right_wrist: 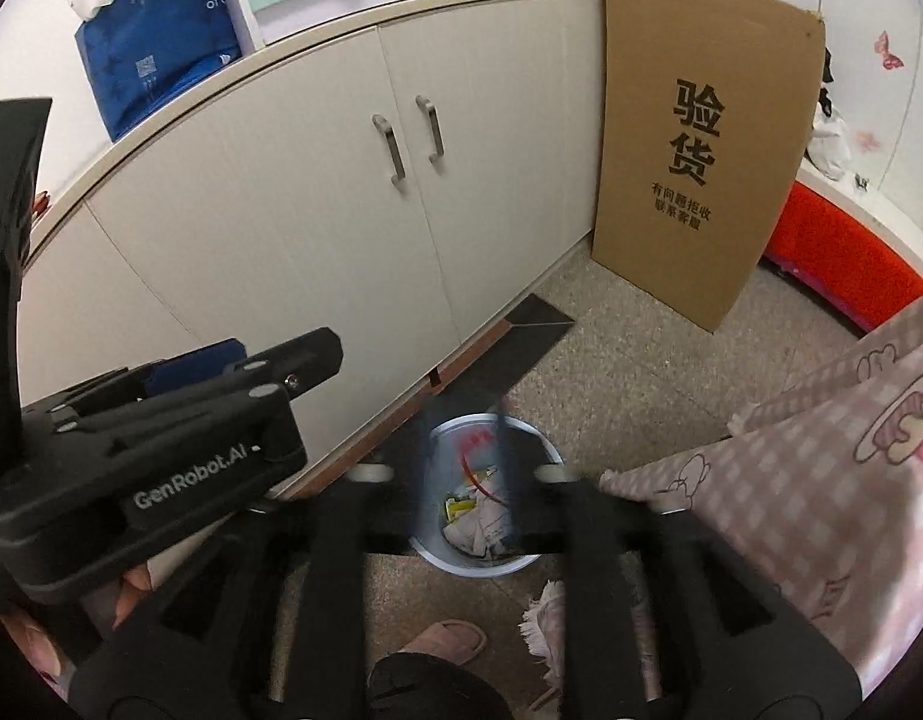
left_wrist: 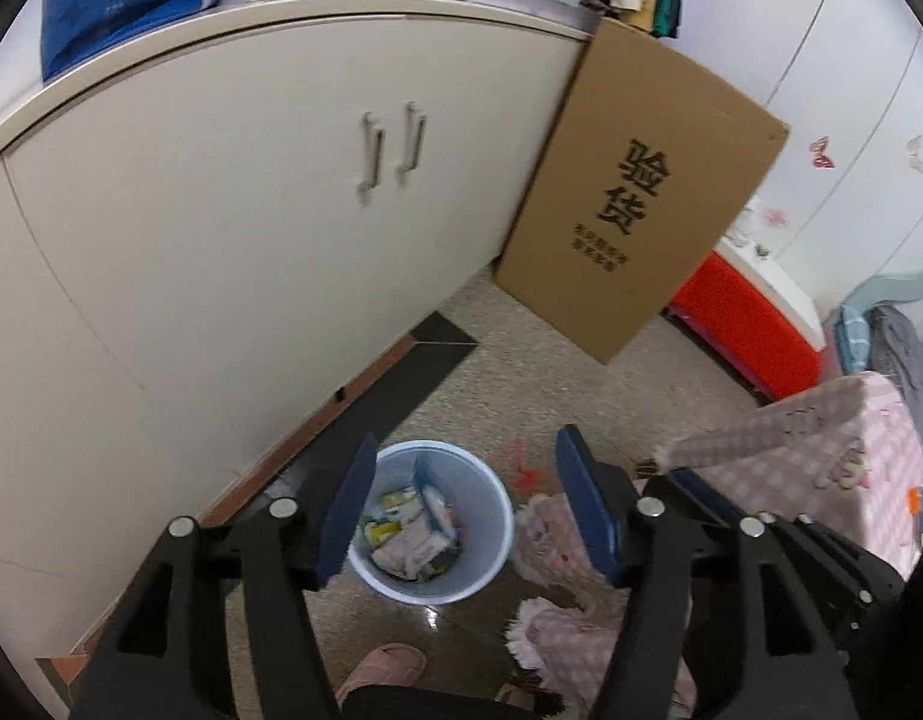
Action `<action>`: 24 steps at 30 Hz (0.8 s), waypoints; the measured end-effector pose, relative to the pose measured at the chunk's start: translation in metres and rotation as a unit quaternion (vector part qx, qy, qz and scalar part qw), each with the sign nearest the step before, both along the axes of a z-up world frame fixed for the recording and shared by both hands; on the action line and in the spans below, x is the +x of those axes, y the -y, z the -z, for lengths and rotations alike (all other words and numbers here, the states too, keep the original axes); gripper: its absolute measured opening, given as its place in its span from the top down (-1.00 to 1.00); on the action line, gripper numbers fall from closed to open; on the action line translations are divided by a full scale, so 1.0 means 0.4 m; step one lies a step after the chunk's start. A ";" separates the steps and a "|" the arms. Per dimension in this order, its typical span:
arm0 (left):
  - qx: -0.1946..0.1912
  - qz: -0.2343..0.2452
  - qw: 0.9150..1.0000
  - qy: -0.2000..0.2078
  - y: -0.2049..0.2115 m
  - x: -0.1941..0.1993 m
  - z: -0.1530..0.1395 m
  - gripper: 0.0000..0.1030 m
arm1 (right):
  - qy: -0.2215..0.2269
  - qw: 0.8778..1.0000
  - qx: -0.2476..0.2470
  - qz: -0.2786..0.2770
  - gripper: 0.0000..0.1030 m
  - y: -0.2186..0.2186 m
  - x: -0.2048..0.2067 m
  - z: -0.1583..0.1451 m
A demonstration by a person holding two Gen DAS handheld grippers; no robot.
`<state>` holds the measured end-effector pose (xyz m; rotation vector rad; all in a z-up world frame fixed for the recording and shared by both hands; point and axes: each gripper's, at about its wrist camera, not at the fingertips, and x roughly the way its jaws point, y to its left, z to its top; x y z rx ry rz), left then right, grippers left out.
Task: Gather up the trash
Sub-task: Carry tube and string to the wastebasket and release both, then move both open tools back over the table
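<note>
Speckled floor (left_wrist: pixel 581 372) runs along a cream cabinet (left_wrist: pixel 221 240) on the left, with a cardboard sheet (left_wrist: pixel 641 192) leaning at its far right end and a pink checked bed (left_wrist: pixel 869 450) at the right edge.

Left tongs (left_wrist: pixel 467 510) hang over the bin (left_wrist: pixel 497 516), their 2 blue pads spread apart with nothing between them. Seen from the right wrist, they sit at the left as a black body (right_wrist: pixel 179 450) pointing toward the bin.

Right tongs (right_wrist: pixel 464 474) hover above the same bin (right_wrist: pixel 491 564). Their pads are smeared by blur, yet they read as parted, and I see nothing clamped.

Trash (left_wrist: pixel 410 531), mostly crumpled paper and small cartons, lies inside the bin, which stands on the floor just beside the cabinet's base. A slipper (left_wrist: pixel 383 672) and a pink fringed cloth (left_wrist: pixel 557 624) lie near it.

Risks, as I judge them: both tongs crowd 1 small opening, so they could knock together. A low pass could clip the rim and tip the light bin. Any later piece let go off-centre may land on the floor or the cloth.
</note>
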<state>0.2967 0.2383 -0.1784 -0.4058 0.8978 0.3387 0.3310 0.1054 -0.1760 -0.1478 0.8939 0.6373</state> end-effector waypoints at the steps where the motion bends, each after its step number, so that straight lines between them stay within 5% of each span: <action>1: 0.002 0.001 1.000 -0.004 0.000 0.002 0.005 -0.22 | 0.003 1.000 -0.002 0.001 -0.08 0.003 0.000 0.001; 12: 0.008 -0.005 1.000 0.005 0.010 -0.026 -0.020 -0.26 | 0.011 1.000 0.011 0.014 -0.10 0.052 -0.025 -0.047; 24: 0.031 0.020 0.997 0.064 0.139 -0.098 -0.185 -0.28 | 0.063 0.994 0.042 0.083 -0.24 0.269 -0.110 -0.209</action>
